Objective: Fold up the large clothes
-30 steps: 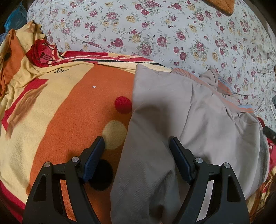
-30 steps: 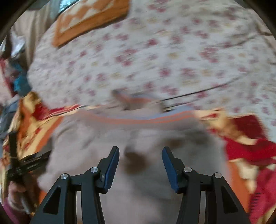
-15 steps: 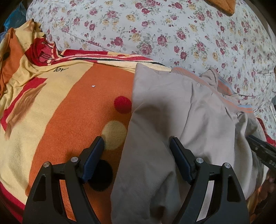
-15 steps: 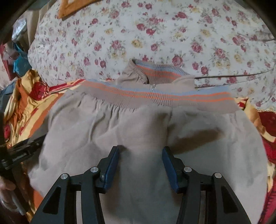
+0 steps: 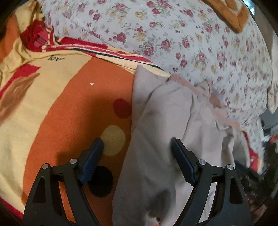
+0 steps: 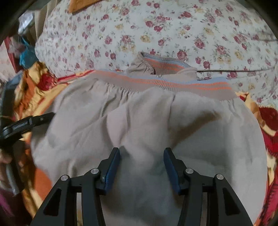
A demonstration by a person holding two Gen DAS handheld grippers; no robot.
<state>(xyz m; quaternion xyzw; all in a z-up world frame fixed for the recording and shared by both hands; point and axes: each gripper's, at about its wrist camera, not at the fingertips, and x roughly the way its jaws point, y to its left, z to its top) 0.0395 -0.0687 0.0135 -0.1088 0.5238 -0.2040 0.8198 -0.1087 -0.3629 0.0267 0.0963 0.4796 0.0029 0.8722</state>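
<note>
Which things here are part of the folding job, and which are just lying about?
Part of the job:
- beige jacket with its striped hem
- left gripper, open over the jacket's edge
- right gripper, open over the jacket's middle

Lying about:
- orange blanket under the jacket
- flowered quilt behind it
- orange cushion on the quilt

My left gripper (image 5: 136,153) hangs open over the beige garment's (image 5: 165,130) left edge, one finger above the orange blanket (image 5: 69,113), floral sheet (image 5: 173,34) beyond.
</note>
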